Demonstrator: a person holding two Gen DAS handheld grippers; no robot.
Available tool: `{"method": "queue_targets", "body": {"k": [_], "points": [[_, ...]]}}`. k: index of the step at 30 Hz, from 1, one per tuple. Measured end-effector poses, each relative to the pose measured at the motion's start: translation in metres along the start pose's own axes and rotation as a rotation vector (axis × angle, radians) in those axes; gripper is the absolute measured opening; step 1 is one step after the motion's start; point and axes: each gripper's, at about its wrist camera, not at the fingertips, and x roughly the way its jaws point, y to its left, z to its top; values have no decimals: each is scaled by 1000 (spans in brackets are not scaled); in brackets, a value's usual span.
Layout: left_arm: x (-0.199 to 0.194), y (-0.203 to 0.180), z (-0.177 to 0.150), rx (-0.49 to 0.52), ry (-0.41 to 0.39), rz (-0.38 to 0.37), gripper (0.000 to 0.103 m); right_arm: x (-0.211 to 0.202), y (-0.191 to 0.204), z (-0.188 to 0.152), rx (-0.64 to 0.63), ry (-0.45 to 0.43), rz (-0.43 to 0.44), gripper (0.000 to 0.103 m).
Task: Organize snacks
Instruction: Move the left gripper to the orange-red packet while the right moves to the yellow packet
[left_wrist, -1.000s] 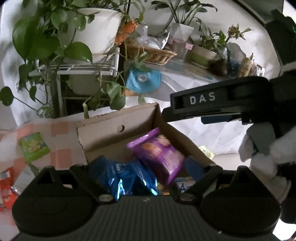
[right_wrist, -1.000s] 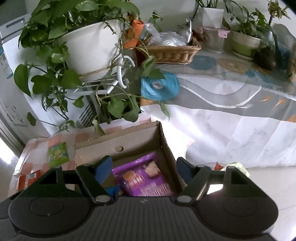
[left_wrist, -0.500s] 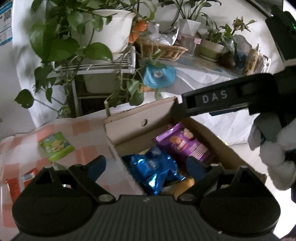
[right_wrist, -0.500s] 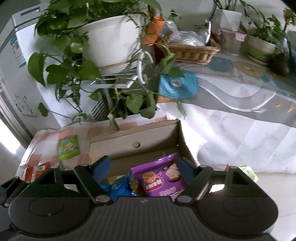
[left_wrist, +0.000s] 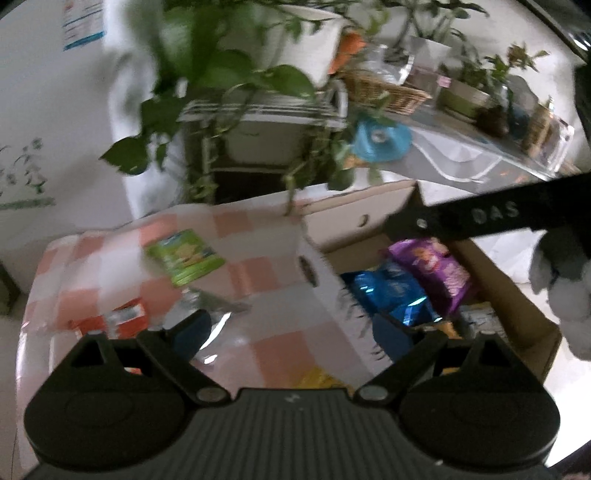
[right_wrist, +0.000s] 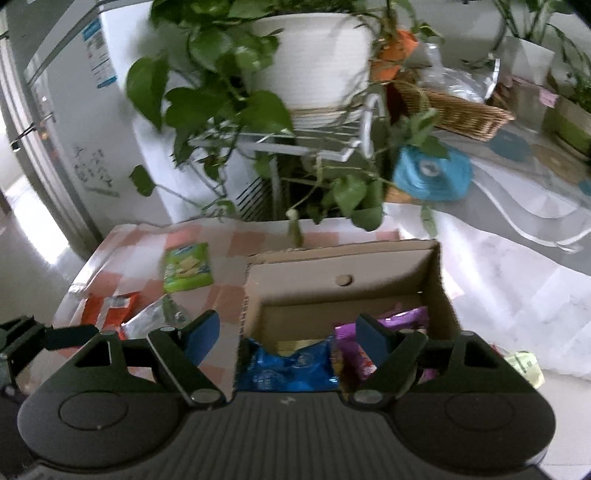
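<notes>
An open cardboard box (right_wrist: 343, 280) stands on a pink-checked tablecloth (left_wrist: 258, 273) and holds a blue snack bag (right_wrist: 288, 365) and a purple one (right_wrist: 402, 321). Left of the box lie a green snack pack (left_wrist: 184, 256), an orange pack (left_wrist: 122, 317) and a silvery pack (left_wrist: 207, 306). My left gripper (left_wrist: 291, 332) is open and empty above the cloth, just left of the box's wall (left_wrist: 317, 273). My right gripper (right_wrist: 288, 339) is open and empty, straddling the box's left wall above the blue bag. The same box (left_wrist: 517, 295), blue bag (left_wrist: 388, 291) and purple bag (left_wrist: 436, 269) show in the left wrist view.
A large white plant pot (right_wrist: 314, 62) on a wire stand (right_wrist: 295, 144) trails leaves over the far table edge. Behind the box are a blue tape roll (right_wrist: 432, 177) and a wicker basket (right_wrist: 458, 110) on a white-draped table. A yellow pack (left_wrist: 321, 380) lies near my left gripper.
Both grippers have swung left. The left one went from above the box's snacks to above the checked cloth; the green, orange and silvery packs have come further into view.
</notes>
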Motion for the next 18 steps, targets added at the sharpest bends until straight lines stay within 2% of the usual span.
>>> {"method": "queue_targets", "body": {"k": [9,18], "points": [[-17,59,-8,-44,13,125,94,6,32,-7,-111,24,83,86],[-31,117,-14,-108,-8,232,94,13,64,-20,-247,63,159,85]]}}
